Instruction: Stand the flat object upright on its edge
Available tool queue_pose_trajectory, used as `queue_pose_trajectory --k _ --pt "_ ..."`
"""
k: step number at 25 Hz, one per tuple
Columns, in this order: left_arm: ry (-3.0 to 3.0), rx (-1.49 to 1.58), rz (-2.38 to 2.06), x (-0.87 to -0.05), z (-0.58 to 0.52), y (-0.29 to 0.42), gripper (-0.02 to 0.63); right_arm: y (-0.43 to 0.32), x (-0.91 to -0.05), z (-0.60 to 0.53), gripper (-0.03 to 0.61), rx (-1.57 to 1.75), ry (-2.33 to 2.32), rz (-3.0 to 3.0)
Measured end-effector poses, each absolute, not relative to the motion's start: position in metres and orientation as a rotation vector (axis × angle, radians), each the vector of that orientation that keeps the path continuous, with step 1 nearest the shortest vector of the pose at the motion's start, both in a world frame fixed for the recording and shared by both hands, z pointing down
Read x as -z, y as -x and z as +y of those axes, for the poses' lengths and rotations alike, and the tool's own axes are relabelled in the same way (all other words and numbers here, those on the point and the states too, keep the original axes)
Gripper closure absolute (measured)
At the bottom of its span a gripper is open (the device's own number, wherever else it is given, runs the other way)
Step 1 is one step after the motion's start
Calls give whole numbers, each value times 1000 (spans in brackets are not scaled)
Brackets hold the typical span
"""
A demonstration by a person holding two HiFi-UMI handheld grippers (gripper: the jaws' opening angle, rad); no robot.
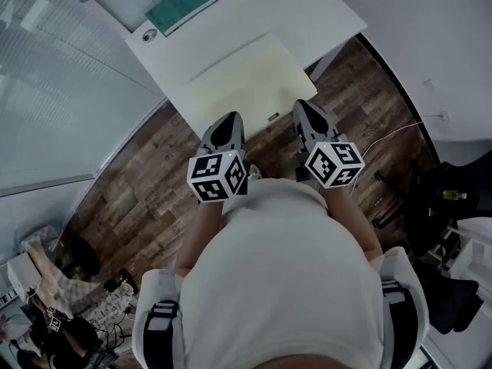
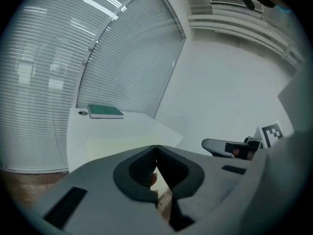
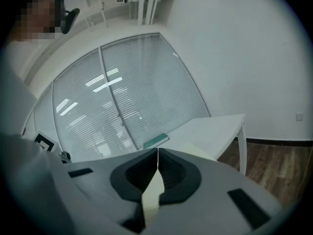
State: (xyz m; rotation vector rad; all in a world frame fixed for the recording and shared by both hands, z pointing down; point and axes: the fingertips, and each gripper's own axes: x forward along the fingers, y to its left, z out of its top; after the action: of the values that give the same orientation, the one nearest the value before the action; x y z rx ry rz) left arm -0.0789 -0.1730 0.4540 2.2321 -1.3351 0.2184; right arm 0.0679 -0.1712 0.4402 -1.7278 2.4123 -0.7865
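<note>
You held your left gripper (image 1: 227,121) and right gripper (image 1: 307,111) closed and empty by the table's (image 1: 231,33) near edge. The green book (image 1: 181,7) lay flat at the far corner, well apart from both.

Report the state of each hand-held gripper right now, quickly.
Left hand-held gripper: closed, jaw tips together, holding nothing.
Right hand-held gripper: closed, jaw tips together, holding nothing.
</note>
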Motion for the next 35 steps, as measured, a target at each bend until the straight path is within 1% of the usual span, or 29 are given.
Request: queue_pose_trajectory --k 11,21,22,24,26,28,31,33,35 --pt "-2246 -260 -1263 -469 -174 83 594 -85 -499 -162 557 1182 1457 1976" --pt "-2265 -269 -1221 -474 -170 71 594 -89 -548 -154 554 1403 1285 1748" --pt "-2265 -271 -1221 -475 -170 71 594 -88 -551 -154 543 1417 1257 1730" --pt "-2261 -275 -1223 -476 -169 71 594 -84 -558 -155 447 1446 1200 1702" --pt "-2255 -278 -1225 -476 -168 72 594 -81 -565 -156 391 1478 1150 1667" --pt "-2251 -282 -1225 -478 -166 72 594 -81 -572 -157 350 1508 1111 1617" --pt "-2244 -289 -1229 -480 -167 75 594 -77 -580 -160 264 1532 1057 1588" --pt "-2240 -290 -1231 -481 -167 76 594 -71 -583 -163 228 1557 1001 1583" --pt "-2238 -288 -1233 -481 -168 77 594 -65 -586 -166 208 1582 956 1576"
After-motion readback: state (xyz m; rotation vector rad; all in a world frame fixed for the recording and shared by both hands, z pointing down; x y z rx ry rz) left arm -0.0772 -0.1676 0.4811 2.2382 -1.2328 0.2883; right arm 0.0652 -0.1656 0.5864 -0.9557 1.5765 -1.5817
